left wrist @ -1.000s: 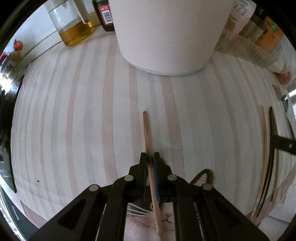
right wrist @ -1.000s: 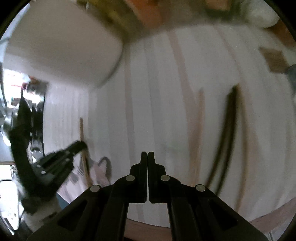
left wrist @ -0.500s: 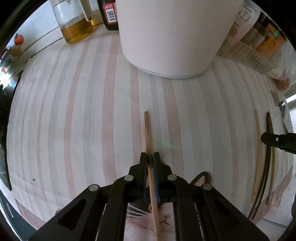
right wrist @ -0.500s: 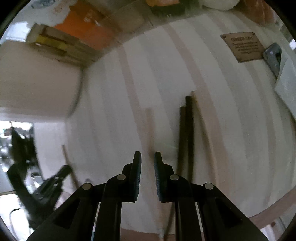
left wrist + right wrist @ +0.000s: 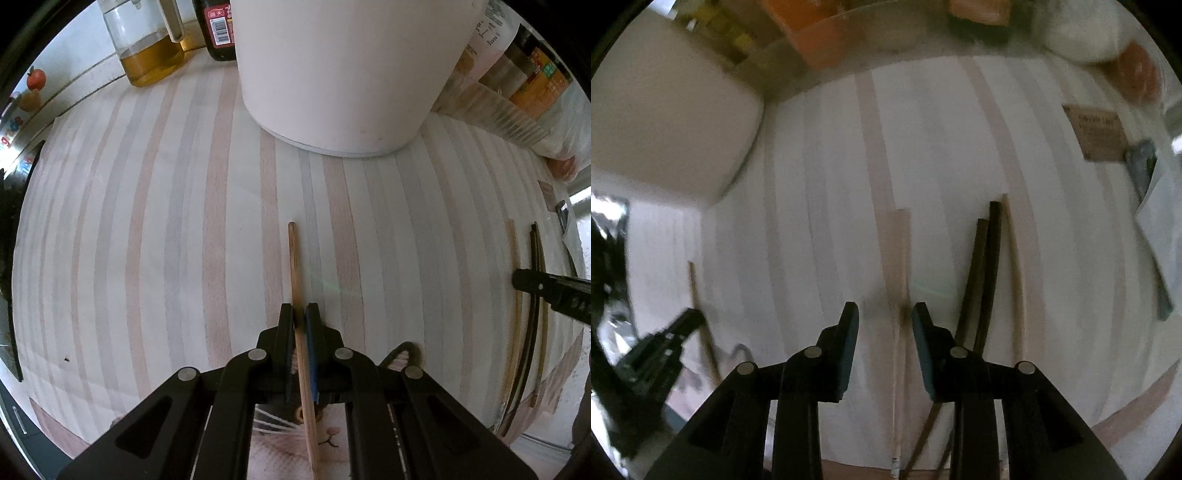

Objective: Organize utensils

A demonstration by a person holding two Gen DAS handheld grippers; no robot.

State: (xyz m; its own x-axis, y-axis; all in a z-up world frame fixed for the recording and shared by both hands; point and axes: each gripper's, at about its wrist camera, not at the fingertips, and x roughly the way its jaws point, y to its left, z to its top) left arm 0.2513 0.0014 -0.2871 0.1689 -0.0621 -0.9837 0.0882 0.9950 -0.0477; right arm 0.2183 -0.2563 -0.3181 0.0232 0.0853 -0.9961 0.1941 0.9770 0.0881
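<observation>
closest in the left wrist view: black two-finger left gripper [image 5: 300, 314] pointing down, pinched tight on one thin brown wooden chopstick [image 5: 295, 266], tip lying forward on the pink-and-grey striped tablecloth [image 5: 147, 221]. beneath the fingers, a printed cat-face mat [image 5: 332, 439].

closest in the right wrist view: black two-finger right gripper [image 5: 885, 314] with blue pads, spread apart, pressing on nothing; one pale wooden chopstick [image 5: 899, 295] on the cloth in the gap, untouched. just right of it, two dark brown chopsticks [image 5: 984, 280] side by side, touching, then one more light wooden chopstick [image 5: 1015, 280] beside them. five chopsticks counted in all, every one on or over the cloth.

farther back, large white cylindrical container [image 5: 340, 74] standing upright on the cloth; contents hidden, rim out of frame. behind it to the left, one clear glass jug with amber liquid [image 5: 151, 48], roughly a third full, and one dark bottle with a red label [image 5: 220, 29]. to the right, a clear ribbed bin [image 5: 498, 107] holding packets, number unclear.
</observation>
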